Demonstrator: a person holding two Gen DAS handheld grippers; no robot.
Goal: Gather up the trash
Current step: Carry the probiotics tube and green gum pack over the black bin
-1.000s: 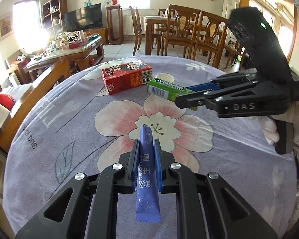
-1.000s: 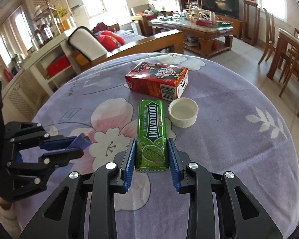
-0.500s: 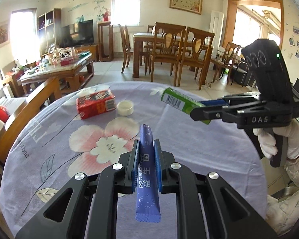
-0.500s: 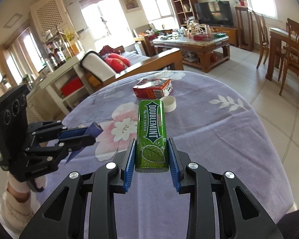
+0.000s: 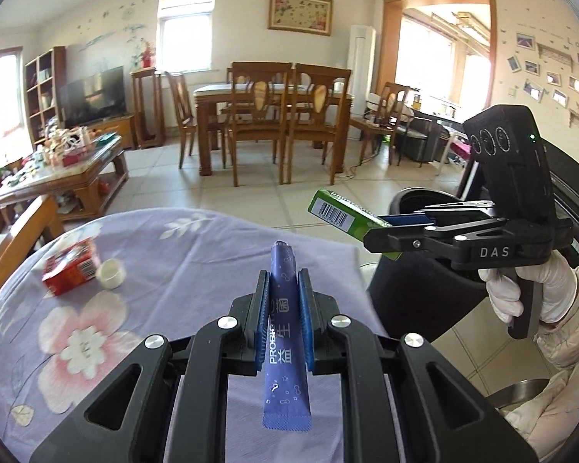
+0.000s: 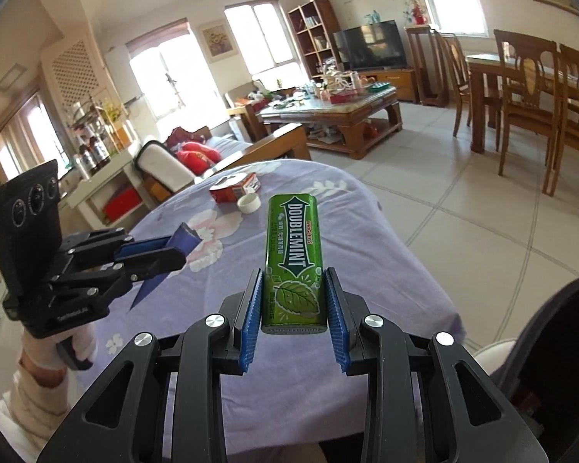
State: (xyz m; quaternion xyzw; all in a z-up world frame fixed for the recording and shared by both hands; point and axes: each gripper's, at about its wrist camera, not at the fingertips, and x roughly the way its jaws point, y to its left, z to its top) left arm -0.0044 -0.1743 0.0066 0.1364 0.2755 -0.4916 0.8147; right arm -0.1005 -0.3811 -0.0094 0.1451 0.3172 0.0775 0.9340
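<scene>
While the left gripper [image 5: 283, 308] is clamped on a purple sachet [image 5: 285, 332] at lower centre, a red carton [image 5: 70, 267] and white cap [image 5: 111, 274] are left on the table [image 5: 197, 254]; the black bin [image 5: 417, 266] is half hidden.

At centre, the green gum pack [image 6: 294, 266] is gripped by the right gripper [image 6: 293, 320]; the bin's inside is cut off at lower right.

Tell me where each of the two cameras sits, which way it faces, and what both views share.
Left wrist: on the left gripper, shut on a purple sachet; faces across the table toward the dining chairs; shows the right gripper, gloved right hand and black bin.
Right wrist: on the right gripper, shut on a green gum pack; faces the sofa and TV; shows the left gripper.
Shared: the table, red carton, white cap.
</scene>
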